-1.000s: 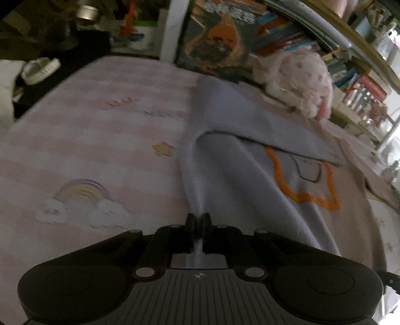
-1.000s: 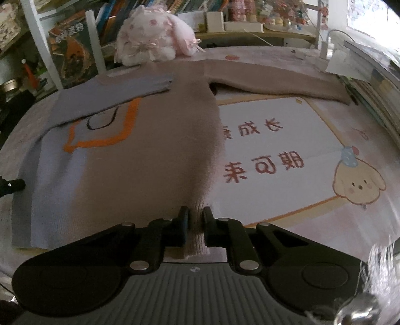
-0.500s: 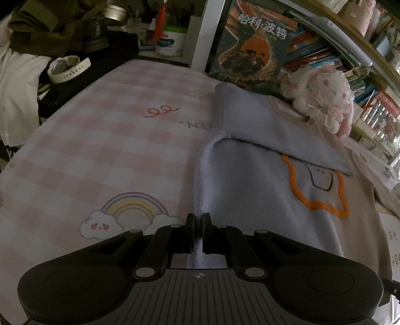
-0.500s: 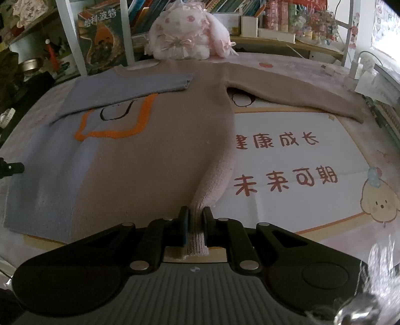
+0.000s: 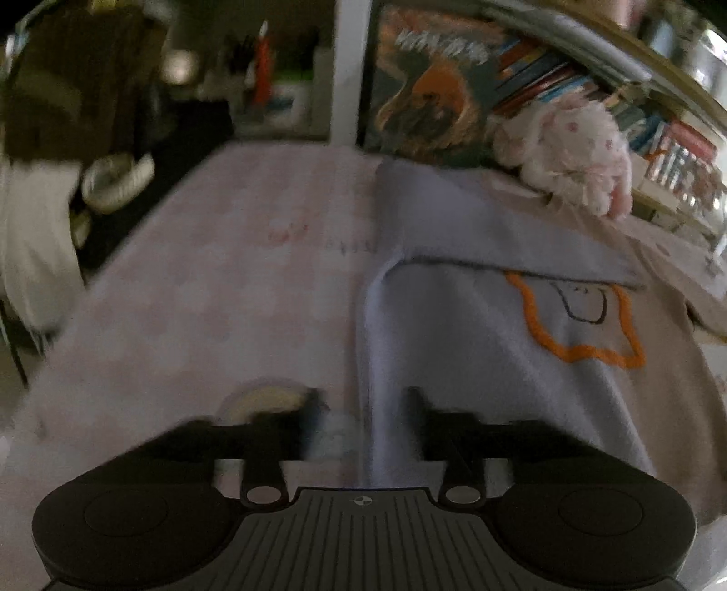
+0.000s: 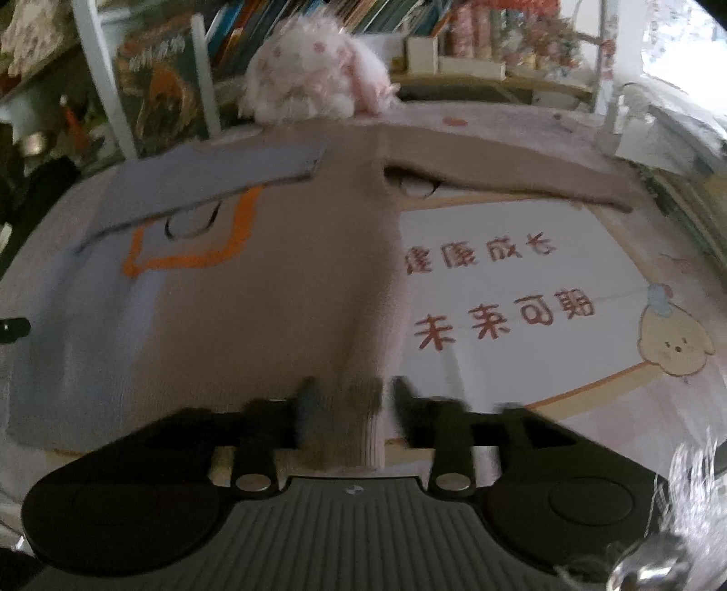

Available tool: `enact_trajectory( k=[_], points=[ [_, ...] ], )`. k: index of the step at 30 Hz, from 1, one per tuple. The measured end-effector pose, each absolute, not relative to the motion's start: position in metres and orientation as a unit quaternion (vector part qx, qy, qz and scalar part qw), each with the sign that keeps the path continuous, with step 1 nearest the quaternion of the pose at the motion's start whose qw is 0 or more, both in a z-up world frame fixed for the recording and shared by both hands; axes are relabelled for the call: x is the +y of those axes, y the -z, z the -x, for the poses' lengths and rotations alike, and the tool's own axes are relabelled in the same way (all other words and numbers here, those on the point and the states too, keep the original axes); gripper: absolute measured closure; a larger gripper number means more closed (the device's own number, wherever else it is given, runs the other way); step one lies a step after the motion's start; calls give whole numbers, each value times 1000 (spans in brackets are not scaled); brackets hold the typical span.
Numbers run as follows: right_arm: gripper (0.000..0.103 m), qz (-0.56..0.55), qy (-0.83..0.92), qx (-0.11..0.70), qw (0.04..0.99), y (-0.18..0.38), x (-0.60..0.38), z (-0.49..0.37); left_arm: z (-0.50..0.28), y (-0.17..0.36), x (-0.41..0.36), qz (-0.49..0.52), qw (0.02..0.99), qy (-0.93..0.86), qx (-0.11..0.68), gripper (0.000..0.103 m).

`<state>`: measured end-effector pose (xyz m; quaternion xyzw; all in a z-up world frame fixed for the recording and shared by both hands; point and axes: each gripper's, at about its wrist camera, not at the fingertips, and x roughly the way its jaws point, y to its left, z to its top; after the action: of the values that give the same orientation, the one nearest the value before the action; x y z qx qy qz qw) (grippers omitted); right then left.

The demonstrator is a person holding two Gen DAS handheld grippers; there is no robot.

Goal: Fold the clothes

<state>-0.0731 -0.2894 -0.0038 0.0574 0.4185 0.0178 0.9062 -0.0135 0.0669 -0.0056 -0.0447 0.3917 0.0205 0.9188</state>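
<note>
Tilted down over the knit sweater spread flat on the printed bedsheet. Left gripper and right gripper opening, ribbed hem lying slack between parted fingers.

Black left gripper, right gripper, ribbed grey housings, silver screws, round side pads

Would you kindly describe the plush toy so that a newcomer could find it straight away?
Start at the two-tone sweater spread over the patterned table cover, then look past its collar toward the bookshelf. There sits the plush toy: fluffy, white with pink spots, the only soft, rounded thing among upright books.
</note>
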Motion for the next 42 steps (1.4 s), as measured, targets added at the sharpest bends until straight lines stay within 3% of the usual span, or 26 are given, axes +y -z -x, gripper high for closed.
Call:
enact_trajectory(
  k=[4,9,22,35,42],
  points=[
    [36,-62,1,403,913,-4,-288,80,24,-8,51,-9,936,7,352,24],
    [30,-62,21,399,915,-9,-287,88,32,-5,27,-56,939,53,335,12],
    [23,-74,84,413,904,-6,-320,113,44,11,-37,-114,918,149,349,10],
    [21,-99,56,402,908,4,-400,56,16,6,-85,-59,923,86,369,9],
    [21,-113,37,394,911,8,-469,12,10,-1,-137,-26,943,42,329,9]
  ],
)
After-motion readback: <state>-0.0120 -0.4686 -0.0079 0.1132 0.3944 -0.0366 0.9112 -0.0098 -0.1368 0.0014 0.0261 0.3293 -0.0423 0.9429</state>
